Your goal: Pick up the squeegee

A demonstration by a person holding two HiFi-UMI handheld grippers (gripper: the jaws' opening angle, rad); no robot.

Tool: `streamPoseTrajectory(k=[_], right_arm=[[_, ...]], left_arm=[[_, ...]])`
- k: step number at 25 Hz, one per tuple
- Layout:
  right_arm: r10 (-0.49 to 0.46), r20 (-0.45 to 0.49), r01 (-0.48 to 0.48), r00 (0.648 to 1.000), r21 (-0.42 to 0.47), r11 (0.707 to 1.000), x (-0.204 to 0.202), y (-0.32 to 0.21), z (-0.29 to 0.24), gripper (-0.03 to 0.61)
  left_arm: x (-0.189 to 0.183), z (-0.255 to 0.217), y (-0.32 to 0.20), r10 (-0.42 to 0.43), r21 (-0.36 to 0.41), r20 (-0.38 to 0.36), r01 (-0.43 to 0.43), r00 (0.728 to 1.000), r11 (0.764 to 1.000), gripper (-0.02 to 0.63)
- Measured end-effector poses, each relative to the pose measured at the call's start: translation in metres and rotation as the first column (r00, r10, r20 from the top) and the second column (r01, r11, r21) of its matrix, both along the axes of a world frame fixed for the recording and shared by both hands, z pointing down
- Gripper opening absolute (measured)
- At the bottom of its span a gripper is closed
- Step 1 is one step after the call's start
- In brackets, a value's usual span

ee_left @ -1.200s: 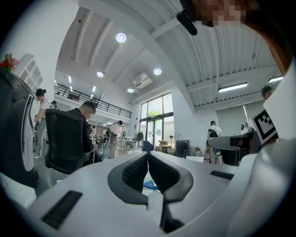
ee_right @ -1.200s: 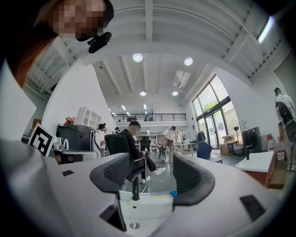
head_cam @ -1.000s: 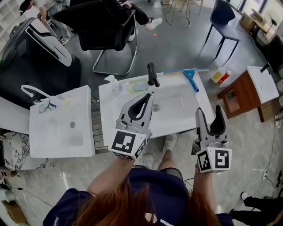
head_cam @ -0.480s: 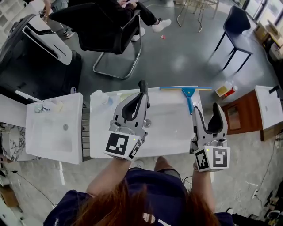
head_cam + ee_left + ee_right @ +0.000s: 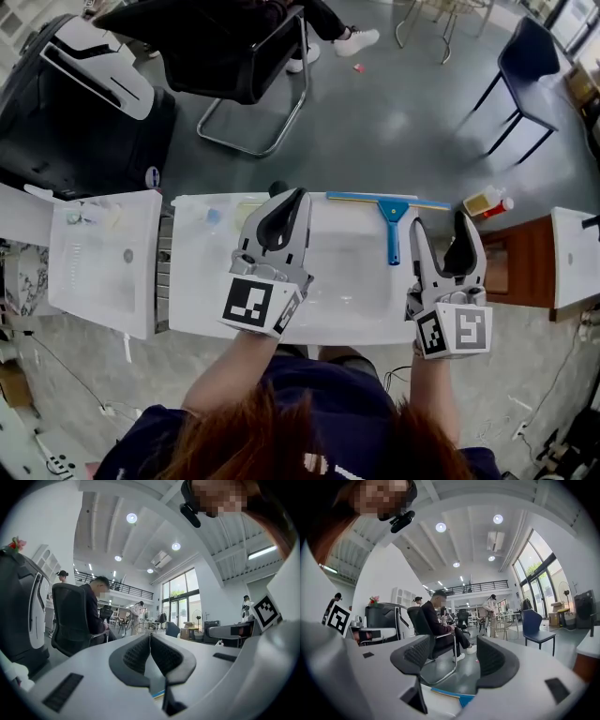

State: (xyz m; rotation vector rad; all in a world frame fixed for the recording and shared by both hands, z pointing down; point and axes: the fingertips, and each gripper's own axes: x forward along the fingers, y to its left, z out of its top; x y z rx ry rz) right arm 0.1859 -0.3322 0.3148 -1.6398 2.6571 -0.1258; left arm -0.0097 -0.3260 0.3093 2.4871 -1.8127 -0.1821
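A blue squeegee lies on the far right part of the white sink counter, its blade along the back edge and its handle pointing toward me. My right gripper hovers just right of the handle, open and empty; the right gripper view shows the squeegee low between its jaws. My left gripper is held over the basin's middle, shut on nothing. In the left gripper view the pads meet, with a sliver of blue below them.
A second white sink stands at the left. A black office chair with a seated person is behind the counter. A wooden side table and bottles are at the right, and a dark chair stands beyond them.
The view has shifted so the counter and squeegee sit lower and closer. Both grippers have come nearer the squeegee, the right one now beside its handle.
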Motion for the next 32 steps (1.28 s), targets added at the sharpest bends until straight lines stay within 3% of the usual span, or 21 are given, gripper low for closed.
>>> streamPoseTrajectory(k=[10, 14, 21, 24, 32], right_arm=[[0.059, -0.013, -0.06, 0.998, -0.097, 0.993, 0.006, -0.036, 0.04, 0.311], [0.123, -0.06, -0.132, 0.991, -0.184, 0.974, 0.012, -0.044, 0.066, 0.311], [0.101, -0.074, -0.119, 0.992, -0.307, 0.944, 0.009, -0.054, 0.123, 0.31], [0.072, -0.109, -0.108, 0.991, -0.373, 0.922, 0.005, -0.061, 0.16, 0.308], [-0.023, -0.204, -0.096, 0.979, -0.555, 0.826, -0.003, -0.064, 0.258, 0.282]], left_arm=[[0.013, 0.023, -0.032, 0.041, -0.041, -0.016, -0.042, 0.999, 0.998, 0.021], [0.017, 0.032, -0.046, 0.077, -0.07, -0.037, -0.079, 0.996, 0.994, 0.021], [0.025, 0.063, -0.062, 0.131, -0.129, 0.003, -0.13, 0.991, 0.983, 0.021], [0.026, 0.073, -0.069, 0.141, -0.141, -0.001, -0.139, 0.99, 0.98, 0.021], [0.027, 0.098, -0.079, 0.147, -0.177, 0.01, -0.142, 0.989, 0.974, 0.021]])
